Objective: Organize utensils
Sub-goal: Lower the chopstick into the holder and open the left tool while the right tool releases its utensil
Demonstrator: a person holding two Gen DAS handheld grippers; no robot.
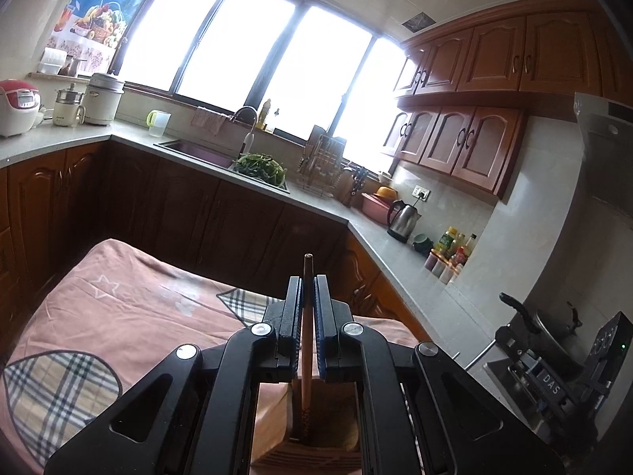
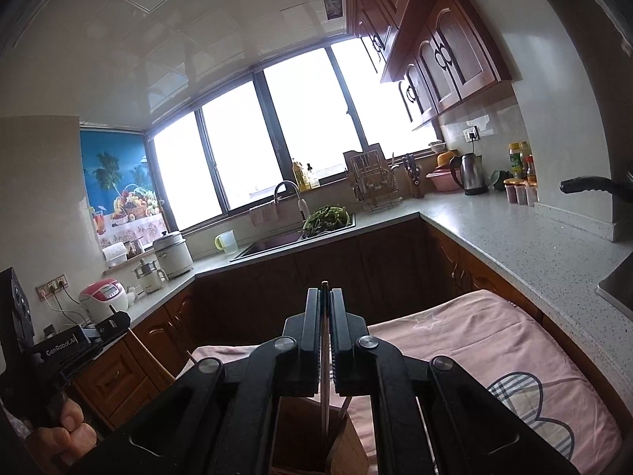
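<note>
The left gripper [image 1: 307, 289] is seen with its fingers pressed onto a wooden chopstick [image 1: 306, 340] — the stick stands upright between the pads, and its lower end reaches down into a wooden holder [image 1: 316, 435] on the worktop covered by a pink cloth [image 1: 130, 308]. The right gripper [image 2: 325, 304] is closed in the same way on a thin pale utensil [image 2: 325, 388], whose lower end is inside a wooden box [image 2: 300, 435]; what kind of utensil it is cannot be told. A hand [image 2: 65, 433] is seen at the lower left of the right wrist view.
</note>
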